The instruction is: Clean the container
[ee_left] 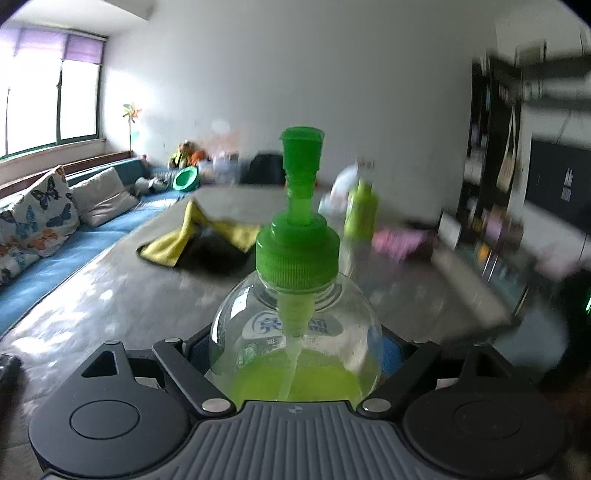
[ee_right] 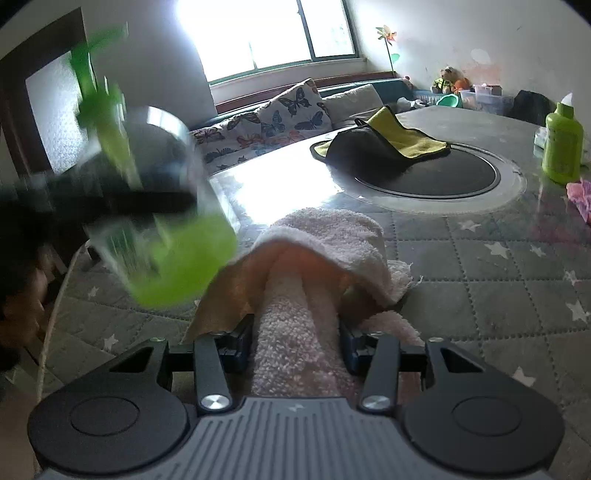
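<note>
We hold the pump bottle point(ee_left: 295, 332) in our left gripper point(ee_left: 295, 354), whose fingers point(ee_left: 195, 354) pinch its clear body from both sides; the lower half of the bottle is cut off behind the gripper housing, so we cannot see its base there. Its green pump head point(ee_left: 301, 147) stands upright, and green liquid fills the visible lower part. From the right wrist view the same bottle point(ee_right: 159, 229) shows at the near left, raised off the counter and tilted, but so smeared by blur that its label is unreadable.

Our right gripper point(ee_right: 295, 332) has its fingers point(ee_right: 240, 343) closed on a pale pink towel point(ee_right: 314, 258), which bunches up ahead of them and hides the fingertips entirely.

The counter point(ee_right: 480, 266) wears a grey quilted cover with white stars. Farther off sits a round black disc point(ee_right: 436, 173) with a yellow and black cloth point(ee_right: 388, 140) draped partly over it. A second green bottle point(ee_right: 561, 147) stands at the far right, just beside a pink item point(ee_right: 580, 194) cut off by the frame edge. In the left wrist view the right side of the room is too blurred to make out. Beyond the counter we see a blue sofa point(ee_left: 74, 251) with butterfly cushions point(ee_right: 288, 110), a bright window point(ee_right: 266, 33) and a white wall point(ee_left: 295, 74).
</note>
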`<state>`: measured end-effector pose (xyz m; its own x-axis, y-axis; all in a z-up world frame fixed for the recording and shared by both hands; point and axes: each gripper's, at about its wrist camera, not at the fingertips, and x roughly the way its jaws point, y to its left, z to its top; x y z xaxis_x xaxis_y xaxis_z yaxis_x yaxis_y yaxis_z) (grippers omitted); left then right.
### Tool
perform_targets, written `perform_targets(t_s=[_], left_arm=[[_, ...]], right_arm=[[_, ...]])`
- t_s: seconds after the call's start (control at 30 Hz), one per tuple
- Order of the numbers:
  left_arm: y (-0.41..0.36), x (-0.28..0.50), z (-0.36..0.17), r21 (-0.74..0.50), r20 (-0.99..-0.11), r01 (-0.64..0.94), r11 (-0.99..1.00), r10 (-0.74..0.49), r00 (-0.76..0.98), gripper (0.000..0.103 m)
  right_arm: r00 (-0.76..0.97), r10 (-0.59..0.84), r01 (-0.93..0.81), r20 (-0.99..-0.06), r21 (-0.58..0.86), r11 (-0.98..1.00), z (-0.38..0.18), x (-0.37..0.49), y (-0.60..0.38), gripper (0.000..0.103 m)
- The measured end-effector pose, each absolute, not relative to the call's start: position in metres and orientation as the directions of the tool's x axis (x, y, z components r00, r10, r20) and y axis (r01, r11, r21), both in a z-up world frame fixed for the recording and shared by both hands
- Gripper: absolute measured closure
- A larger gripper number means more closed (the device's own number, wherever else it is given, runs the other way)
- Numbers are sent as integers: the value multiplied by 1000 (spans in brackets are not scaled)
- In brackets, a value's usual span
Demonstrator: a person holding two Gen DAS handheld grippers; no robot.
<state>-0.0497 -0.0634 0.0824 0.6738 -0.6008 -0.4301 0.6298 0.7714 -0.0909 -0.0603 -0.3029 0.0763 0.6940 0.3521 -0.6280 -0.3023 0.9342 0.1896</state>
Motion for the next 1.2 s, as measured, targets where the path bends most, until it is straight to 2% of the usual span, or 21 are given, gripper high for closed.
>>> perform_targets(t_s=[0.13,0.23,0.37,0.43,0.6,0.67,0.77,0.87,0.97,1.07,1.2], left_arm=[[-72,-45,94,-186,-363,671,718,-685,632,16],[-90,-40,85,-173,-376,686,707,-691,617,16],[-116,-36,62,-31,-411,672,740,-622,666,16],[-121,-38,56,51,-390,656,753,-590,707,16],[-115,-36,51,154,-367,576,803,-494,788,16],[-105,-29,50,104,-379,559,823,-487,787,16],[-89,-23,51,-35,-386,548,836,-517,764,16],[-81,-21,57,-163,-366,564,809,-581,728,16],[-84,-20,62,-235,-342,593,770,-636,691,16],[-93,-20,58,-234,-345,614,753,-655,672,16],[-102,-26,49,-108,-360,618,779,-610,706,16]], right_arm=[[697,345,-307,-628,172,936,76,-60,-298,53],[697,348,-308,-627,177,935,76,-60,-298,53],[691,358,-305,-628,195,932,76,-60,-301,54],[691,356,-308,-630,188,932,76,-61,-301,54],[693,357,-314,-627,185,931,76,-63,-301,54],[694,359,-314,-624,187,931,76,-63,-303,54],[696,357,-313,-623,184,932,76,-64,-303,54],[699,356,-313,-620,183,932,76,-64,-303,53],[699,358,-311,-619,187,932,76,-64,-304,53],[700,360,-310,-617,192,931,76,-64,-305,53],[697,365,-312,-617,197,929,76,-64,-306,54]])
